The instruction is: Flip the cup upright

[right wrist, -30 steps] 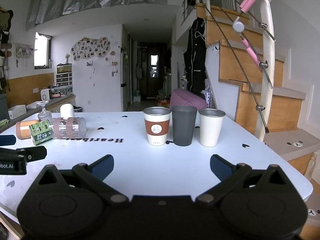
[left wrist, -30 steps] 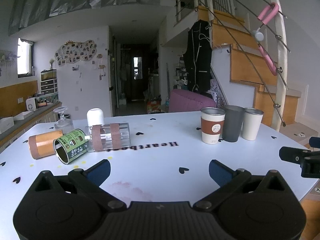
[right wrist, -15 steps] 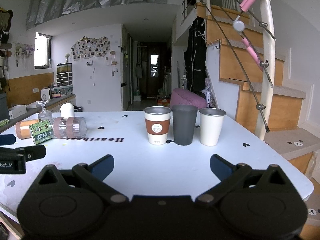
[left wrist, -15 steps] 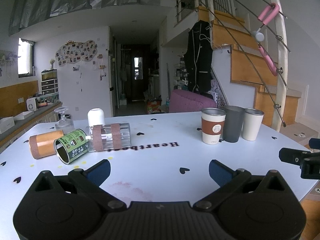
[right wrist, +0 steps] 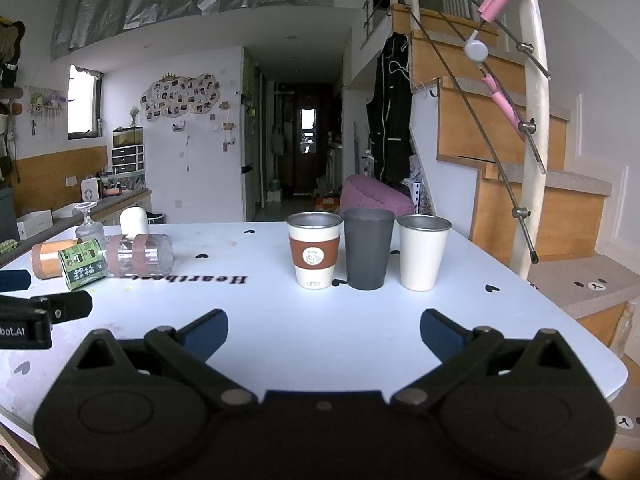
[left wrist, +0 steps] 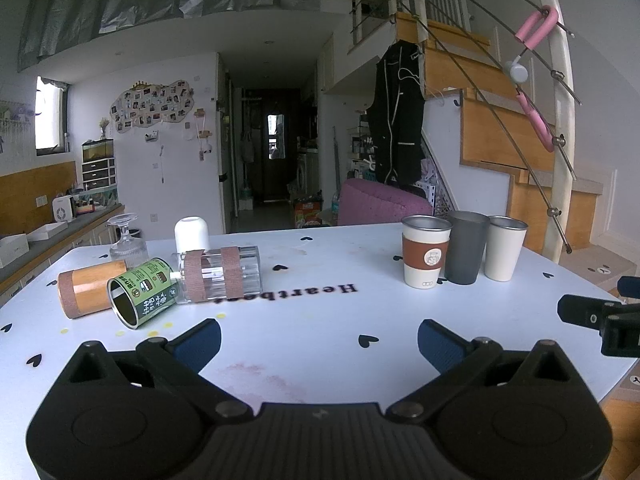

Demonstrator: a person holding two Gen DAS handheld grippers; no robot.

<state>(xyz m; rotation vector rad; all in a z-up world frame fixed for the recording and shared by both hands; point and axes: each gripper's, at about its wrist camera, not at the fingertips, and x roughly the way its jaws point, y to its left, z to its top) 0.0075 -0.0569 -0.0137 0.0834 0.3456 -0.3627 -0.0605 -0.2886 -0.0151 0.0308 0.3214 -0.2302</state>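
Observation:
Three cups lie on their sides at the table's left: a green tin cup [left wrist: 142,296] with its mouth toward me, a clear ribbed cup with brown bands [left wrist: 218,274], and an orange-brown cup [left wrist: 86,292]. They also show in the right wrist view: green cup [right wrist: 82,266], clear cup [right wrist: 138,256], orange-brown cup [right wrist: 46,260]. My left gripper [left wrist: 319,342] is open and empty, low over the table, short of them. My right gripper [right wrist: 324,332] is open and empty, facing three upright cups.
Upright at the right stand a white cup with brown sleeve [left wrist: 425,252], a grey cup [left wrist: 466,252] and a white cup [left wrist: 505,247]. A white cup [left wrist: 192,234] and a glass goblet [left wrist: 126,238] stand upside down behind the lying cups. The table edge [right wrist: 592,344] lies right.

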